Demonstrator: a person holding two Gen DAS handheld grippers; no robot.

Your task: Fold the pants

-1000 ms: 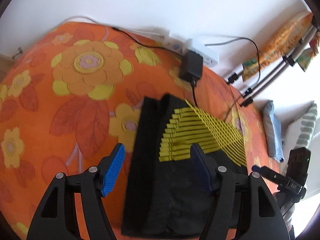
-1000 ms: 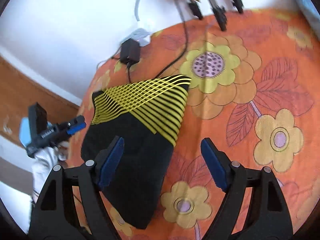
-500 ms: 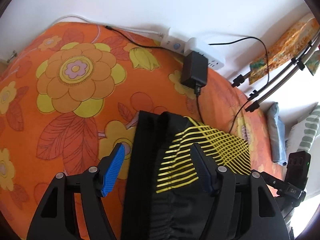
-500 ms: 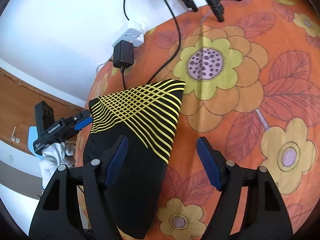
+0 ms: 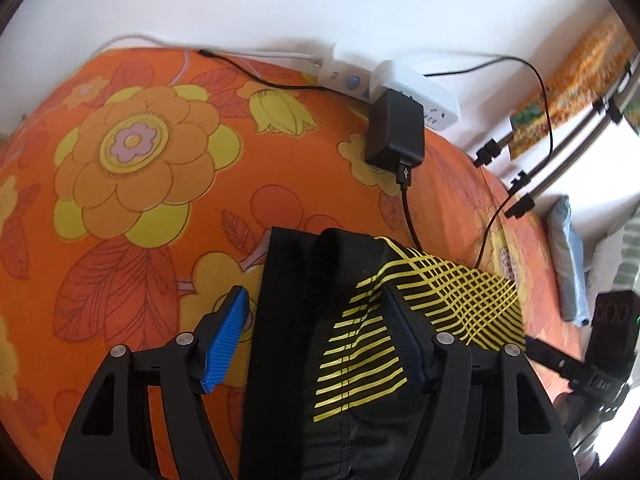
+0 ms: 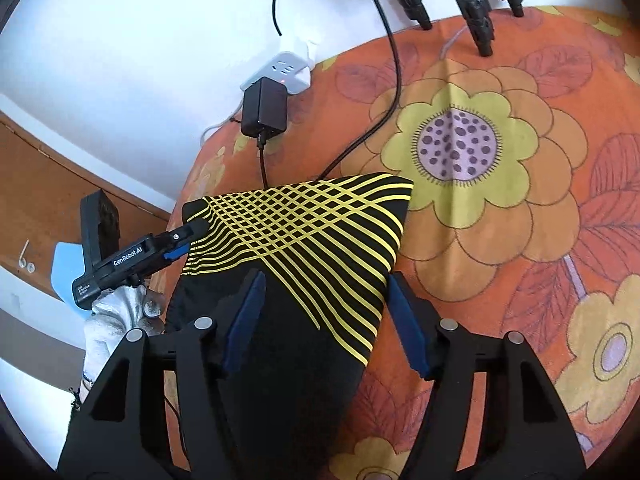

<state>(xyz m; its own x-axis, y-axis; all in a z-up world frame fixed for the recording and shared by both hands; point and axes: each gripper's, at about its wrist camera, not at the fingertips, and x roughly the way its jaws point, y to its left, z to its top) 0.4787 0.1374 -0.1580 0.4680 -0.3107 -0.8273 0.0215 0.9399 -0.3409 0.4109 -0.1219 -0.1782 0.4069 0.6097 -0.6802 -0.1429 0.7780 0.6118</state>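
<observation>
Black pants [image 5: 296, 280] with a yellow striped panel lie folded on an orange floral bedspread [image 5: 132, 216]. My left gripper [image 5: 316, 300] is open just above their far left corner, one blue pad [image 5: 228, 336] over the bedspread and the other over the stripes. In the right wrist view the pants [image 6: 312, 220] show their striped far end. My right gripper [image 6: 326, 280] straddles their right edge; its jaws are closing with fabric between them, and the pads stand clear of it. Each gripper appears in the other's view: the left gripper [image 6: 176, 240], the right gripper [image 5: 560, 360].
A white power strip [image 5: 404, 88] with a black adapter [image 5: 394, 136] lies at the wall just beyond the pants, its cable running under them. Tripod legs [image 6: 476, 4] stand on the bedspread's far edge. Folded blue cloth [image 5: 568, 264] lies at the right.
Both grippers have moved forward and down toward the pants' far end, which now fills more of each view. The right gripper's jaws have narrowed; the left's stay as wide.
</observation>
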